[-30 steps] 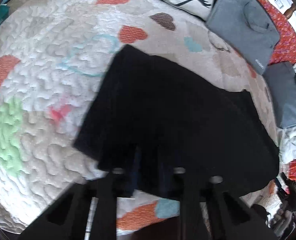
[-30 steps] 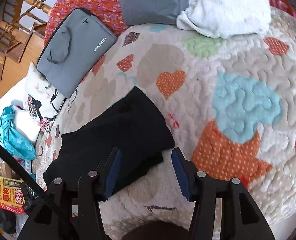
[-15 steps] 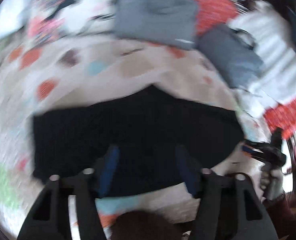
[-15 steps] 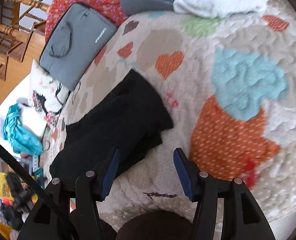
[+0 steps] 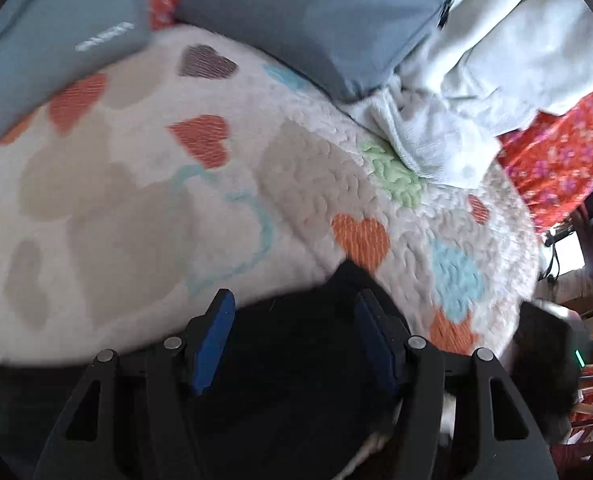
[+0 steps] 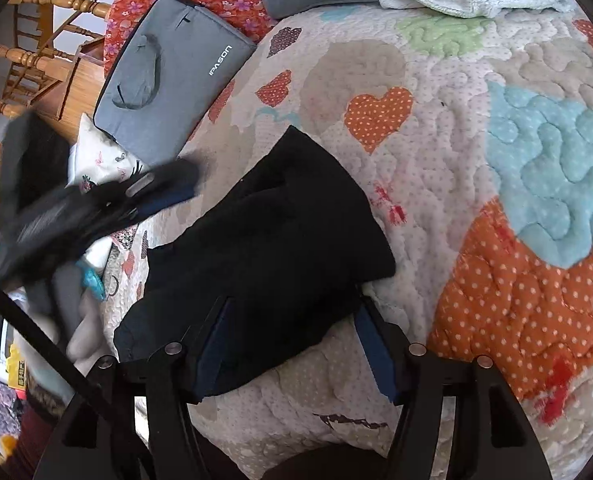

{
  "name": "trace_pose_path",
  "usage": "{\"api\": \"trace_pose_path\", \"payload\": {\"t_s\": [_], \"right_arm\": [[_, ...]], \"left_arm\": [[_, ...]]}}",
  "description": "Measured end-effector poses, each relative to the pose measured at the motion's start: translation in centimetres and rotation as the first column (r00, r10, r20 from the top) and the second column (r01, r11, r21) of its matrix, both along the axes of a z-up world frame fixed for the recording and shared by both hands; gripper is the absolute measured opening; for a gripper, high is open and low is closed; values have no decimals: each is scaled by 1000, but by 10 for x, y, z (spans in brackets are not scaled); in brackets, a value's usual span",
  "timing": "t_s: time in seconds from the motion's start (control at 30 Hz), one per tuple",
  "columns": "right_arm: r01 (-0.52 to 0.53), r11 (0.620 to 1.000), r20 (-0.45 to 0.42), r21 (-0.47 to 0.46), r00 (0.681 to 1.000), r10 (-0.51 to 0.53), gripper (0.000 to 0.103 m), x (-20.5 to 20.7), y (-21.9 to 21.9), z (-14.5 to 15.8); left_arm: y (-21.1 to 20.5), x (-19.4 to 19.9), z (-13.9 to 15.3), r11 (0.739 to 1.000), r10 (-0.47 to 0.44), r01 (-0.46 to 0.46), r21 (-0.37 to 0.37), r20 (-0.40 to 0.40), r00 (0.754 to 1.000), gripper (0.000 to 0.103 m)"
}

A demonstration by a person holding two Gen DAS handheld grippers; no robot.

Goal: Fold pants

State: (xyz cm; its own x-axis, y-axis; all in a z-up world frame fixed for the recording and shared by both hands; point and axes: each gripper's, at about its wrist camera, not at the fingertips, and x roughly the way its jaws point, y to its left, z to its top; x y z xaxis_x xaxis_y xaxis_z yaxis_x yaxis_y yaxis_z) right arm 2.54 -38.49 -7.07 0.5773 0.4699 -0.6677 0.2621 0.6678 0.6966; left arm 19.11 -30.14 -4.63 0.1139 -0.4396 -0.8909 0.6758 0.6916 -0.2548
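Right hand-held gripper [image 6: 292,344] spread, empty, poised over near end of black pants [image 6: 264,248] folded on quilted bed [image 6: 496,100]; long axis up-left. Left hand-held gripper [image 5: 292,340] likewise spread.

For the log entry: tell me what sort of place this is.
Most likely a bedroom at home. The black pants lie on a heart-patterned quilt spread like a bedcover, with a grey pillow at its far edge and a turned wooden railing beside it.

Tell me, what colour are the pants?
Black pants, clearest in the right wrist view.
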Motion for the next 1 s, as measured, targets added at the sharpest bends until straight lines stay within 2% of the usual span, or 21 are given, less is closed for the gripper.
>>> {"api": "trace_pose_path", "payload": {"t_s": [0.17, 0.2, 0.23, 0.27, 0.3, 0.33, 0.37, 0.4, 0.47, 0.57, 0.7, 0.8, 0.87, 0.9, 0.93, 1.0], "right_arm": [[-14, 1000, 14, 3, 1000, 14, 68, 10, 6, 1], [-21, 1000, 18, -2, 1000, 21, 63, 13, 9, 2], [-31, 1000, 18, -4, 999, 31, 51, 16, 12, 2], [-43, 999, 7, -10, 999, 43, 43, 20, 16, 0], [-51, 999, -2, -20, 999, 50, 30, 24, 20, -1], [-52, 998, 3, -32, 999, 52, 24, 27, 23, 1], [-53, 998, 8, -36, 999, 53, 22, 28, 25, 4], [-55, 998, 19, -41, 998, 56, 21, 29, 28, 9], [-70, 995, 48, -65, 996, 73, 20, 32, 37, 24], [-128, 985, 90, -113, 986, 138, 20, 40, 60, 47], [-261, 949, 115, -175, 952, 283, 20, 56, 106, 68], [-372, 899, 108, -233, 908, 404, 22, 69, 152, 72], [-449, 856, 74, -256, 874, 480, 27, 82, 188, 62], [-479, 841, 58, -252, 860, 507, 37, 87, 201, 56], [-507, 826, 40, -248, 846, 531, 47, 90, 214, 50], [-545, 790, 1, -280, 823, 568, 56, 95, 237, 34]], "left_arm": [[-47, 8, -38, 992, -57, 61, 110, -43, 997, 61], [-52, 6, -44, 987, -74, 79, 138, -39, 996, 62], [-57, 1, -45, 983, -101, 103, 153, -20, 995, 66], [-59, -2, -45, 979, -119, 120, 164, -13, 993, 66], [-61, -7, -44, 973, -143, 142, 181, -11, 990, 64], [-60, -10, -43, 971, -157, 156, 179, -13, 988, 39], [-58, -14, -40, 969, -172, 173, 176, -20, 985, 18], [-55, -16, -39, 969, -171, 172, 176, -20, 985, 18], [-36, -19, -28, 982, -149, 151, 118, -30, 988, 18], [7, -18, -7, 998, -63, 63, 9, -46, 997, 18], [81, -11, 22, 989, 71, -79, -121, -67, 995, 18], [150, -2, 29, 949, 234, -249, -195, -96, 967, 21], [203, 0, 24, 903, 347, -368, -223, -130, 929, 31], [228, 0, 21, 877, 389, -419, -238, -163, 907, 34], [261, -3, 14, 835, 438, -484, -262, -217, 872, 38], [310, -10, 9, 764, 497, -568, -306, -282, 820, 38]]}}
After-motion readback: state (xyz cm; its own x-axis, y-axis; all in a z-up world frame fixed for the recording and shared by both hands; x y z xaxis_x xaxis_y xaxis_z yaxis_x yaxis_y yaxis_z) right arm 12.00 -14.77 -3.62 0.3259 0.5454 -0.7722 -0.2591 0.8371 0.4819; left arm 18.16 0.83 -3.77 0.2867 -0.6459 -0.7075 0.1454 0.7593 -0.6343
